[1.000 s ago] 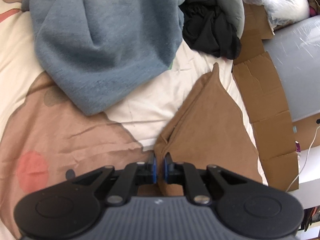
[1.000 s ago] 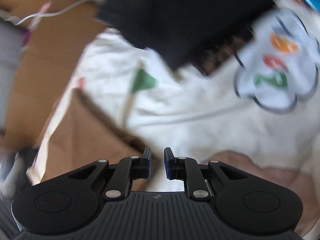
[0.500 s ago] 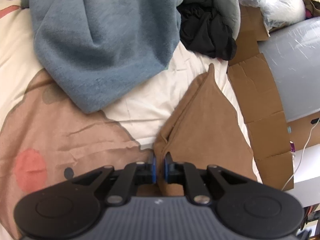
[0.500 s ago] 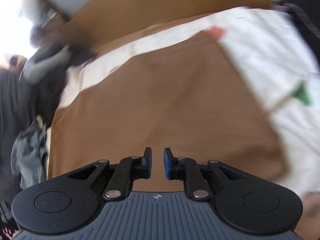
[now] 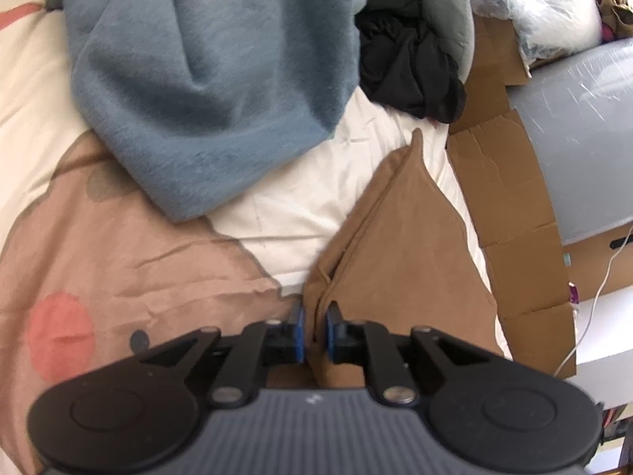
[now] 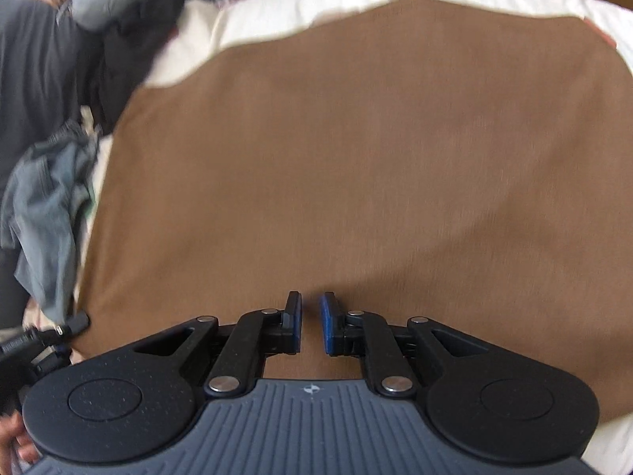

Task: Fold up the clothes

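Closest in, the left hand-held gripper (image 5: pixel 314 330) had its blue-padded fingers pinched together on the near corner of the brown garment (image 5: pixel 407 253), a soft, matte, suede-like cloth folded into a flat wedge with a pointed far tip. It lay on the bed (image 5: pixel 304 206), whose cover was smooth cream cotton printed with a large tan shape and a round coral spot, lightly creased. In the right wrist view, the right hand-held gripper (image 6: pixel 310 324) hovered low over the same brown garment (image 6: pixel 356 150), its fingers a narrow gap apart and clasping nothing; the cloth spread broad and even beneath it, edged by the cream cover. The tip of the other gripper showed at the left edge of that view. Farther off lay a thick, fuzzy blue-grey sweater (image 5: pixel 213 79) in a rounded heap, just beside the brown garment's far tip but apart from it. Beyond that sat a crumpled black garment (image 5: pixel 407 67) with grey clothing (image 5: pixel 451 23) bunched against it. To the right, flattened cardboard (image 5: pixel 502 198) lined the bed's edge beside a smooth grey curved surface (image 5: pixel 585 126).
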The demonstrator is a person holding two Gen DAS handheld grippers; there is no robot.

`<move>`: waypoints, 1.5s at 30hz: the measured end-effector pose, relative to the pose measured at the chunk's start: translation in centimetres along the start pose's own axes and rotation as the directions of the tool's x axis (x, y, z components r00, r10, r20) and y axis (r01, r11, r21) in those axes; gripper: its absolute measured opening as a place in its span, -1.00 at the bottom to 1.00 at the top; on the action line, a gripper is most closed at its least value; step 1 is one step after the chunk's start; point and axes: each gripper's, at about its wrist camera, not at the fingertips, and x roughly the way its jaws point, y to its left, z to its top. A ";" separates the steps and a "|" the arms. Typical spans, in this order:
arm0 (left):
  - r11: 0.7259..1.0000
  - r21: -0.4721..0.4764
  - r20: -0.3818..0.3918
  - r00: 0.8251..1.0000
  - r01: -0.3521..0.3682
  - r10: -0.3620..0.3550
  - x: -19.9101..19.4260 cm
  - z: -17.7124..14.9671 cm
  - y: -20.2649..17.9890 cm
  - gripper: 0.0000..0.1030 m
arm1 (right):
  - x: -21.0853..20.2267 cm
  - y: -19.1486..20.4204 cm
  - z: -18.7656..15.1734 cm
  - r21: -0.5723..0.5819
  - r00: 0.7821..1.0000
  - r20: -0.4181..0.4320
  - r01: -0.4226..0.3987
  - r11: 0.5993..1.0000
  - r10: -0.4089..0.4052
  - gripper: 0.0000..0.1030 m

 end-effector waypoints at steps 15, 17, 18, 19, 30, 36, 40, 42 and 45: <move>0.994 -0.069 -0.013 0.996 0.088 -0.089 0.2 -0.7 0.7 -0.83 | -0.5 1.1 -4.9 -0.024 0.997 -0.069 0.026 0.999 -0.027 -0.77; 0.994 -0.056 -0.012 0.995 0.094 -0.095 -0.1 -0.6 0.2 -0.84 | -0.6 1.4 -5.1 -0.046 0.996 -0.078 0.033 0.998 -0.037 -0.85; 0.994 -0.049 -0.011 0.995 0.097 -0.098 -0.3 -0.5 -0.1 -0.85 | -0.6 1.5 -5.1 -0.053 0.996 -0.081 0.036 0.998 -0.040 -0.85; 0.994 -0.044 -0.009 0.995 0.101 -0.101 -0.5 -0.4 -0.3 -0.85 | -0.6 1.5 -5.1 -0.059 0.995 -0.085 0.039 0.997 -0.044 -0.84; 0.993 -0.012 0.002 0.993 0.119 -0.119 -1.4 0.0 -2.1 -0.86 | 1.1 0.9 -1.0 -0.017 0.999 -0.016 0.045 0.999 -0.045 -0.87; 0.993 -0.004 0.002 0.993 0.117 -0.117 -1.6 0.1 -2.4 -0.86 | 2.4 1.0 2.8 -0.006 0.999 0.025 0.040 0.999 -0.040 -0.88; 0.993 0.002 0.004 0.993 0.119 -0.119 -1.9 0.2 -2.5 -0.86 | 3.0 1.7 5.4 -0.037 0.998 0.042 0.055 0.998 -0.053 -0.86; 0.993 0.002 0.006 0.993 0.118 -0.118 -1.9 0.3 -2.4 -0.86 | 2.9 1.5 6.6 -0.039 0.997 0.050 0.060 0.997 -0.058 -0.86; 0.994 -0.006 0.005 0.994 0.111 -0.111 -1.9 0.4 -2.2 -0.86 | 3.2 0.8 8.4 -0.038 0.997 0.051 0.066 0.997 -0.064 -0.85</move>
